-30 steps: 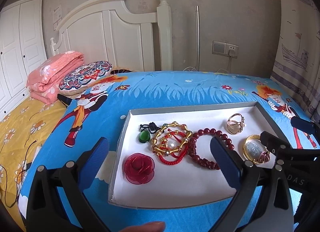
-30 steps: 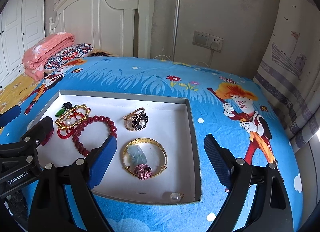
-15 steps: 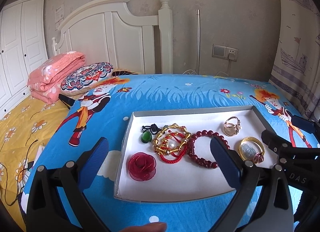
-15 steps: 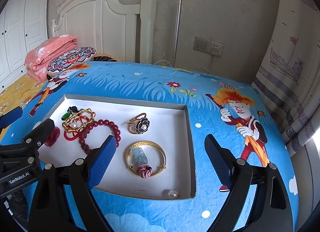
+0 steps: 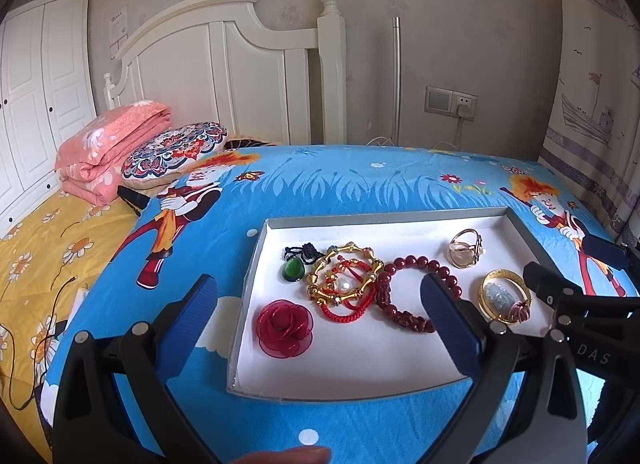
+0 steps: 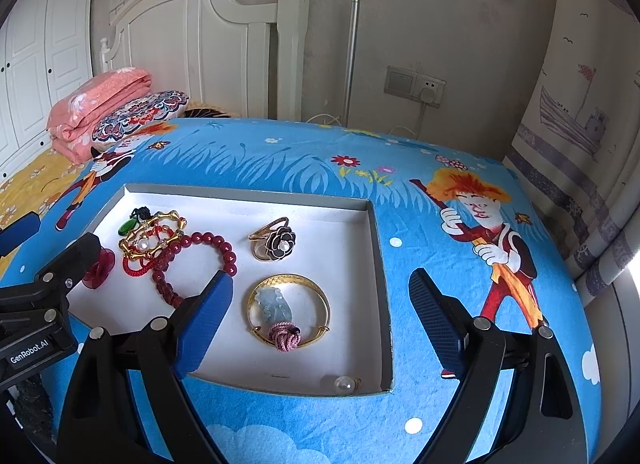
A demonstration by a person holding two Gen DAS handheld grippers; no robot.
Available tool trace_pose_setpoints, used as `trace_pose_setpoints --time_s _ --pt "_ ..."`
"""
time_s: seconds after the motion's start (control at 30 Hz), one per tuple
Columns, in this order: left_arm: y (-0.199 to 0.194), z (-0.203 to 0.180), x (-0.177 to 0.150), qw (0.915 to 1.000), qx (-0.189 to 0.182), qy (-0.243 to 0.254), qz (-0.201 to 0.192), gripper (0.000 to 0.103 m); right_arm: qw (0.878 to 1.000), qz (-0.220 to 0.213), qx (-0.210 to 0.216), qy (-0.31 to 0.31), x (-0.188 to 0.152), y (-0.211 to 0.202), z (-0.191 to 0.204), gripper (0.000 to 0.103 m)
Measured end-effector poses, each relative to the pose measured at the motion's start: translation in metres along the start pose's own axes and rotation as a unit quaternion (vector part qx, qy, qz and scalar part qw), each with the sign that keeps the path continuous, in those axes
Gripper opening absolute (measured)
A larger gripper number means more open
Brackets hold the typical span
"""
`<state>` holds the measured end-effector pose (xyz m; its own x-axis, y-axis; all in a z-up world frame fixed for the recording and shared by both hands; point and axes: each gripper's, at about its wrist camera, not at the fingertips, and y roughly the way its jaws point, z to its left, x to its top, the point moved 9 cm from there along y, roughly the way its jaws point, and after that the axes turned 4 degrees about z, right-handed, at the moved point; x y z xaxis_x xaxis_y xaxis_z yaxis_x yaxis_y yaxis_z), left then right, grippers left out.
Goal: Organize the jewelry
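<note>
Both tools, left point(image 5: 318, 318) and right point(image 6: 320, 318), gape empty above the white tray point(image 6: 256, 200) on the blue bed cover point(image 6: 420, 224), the left tool masking part of the red bead bracelet point(image 5: 416, 264); each has drawn back, shrinking the tray.

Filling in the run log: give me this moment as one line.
left gripper: open, empty | right gripper: open, empty | tray: holds gold bangle, flower ring, red bead bracelet | stage: nothing grasped
</note>
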<state>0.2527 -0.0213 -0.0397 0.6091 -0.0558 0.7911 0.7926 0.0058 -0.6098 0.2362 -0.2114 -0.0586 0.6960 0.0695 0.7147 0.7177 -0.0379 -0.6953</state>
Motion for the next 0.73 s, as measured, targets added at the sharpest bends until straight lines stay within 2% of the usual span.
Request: trace_pose_setpoints --time_s 0.53,0.63,0.73 --pt "-0.009 -0.002 0.001 0.9996 0.011 0.013 -0.023 0.098 1.000 0.004 0.001 0.000 -0.007 0.001 -0.002 0.084" --pt "-0.005 0.002 -0.002 0.9998 -0.002 0.021 -0.001 0.098 1.000 0.007 -0.005 0.012 -0.014 0.001 -0.020 0.084" --pt "-0.002 0.036 -0.004 0.9998 0.018 0.002 0.006 0.098 0.998 0.016 -0.028 0.046 -0.025 0.000 -0.067 0.084"
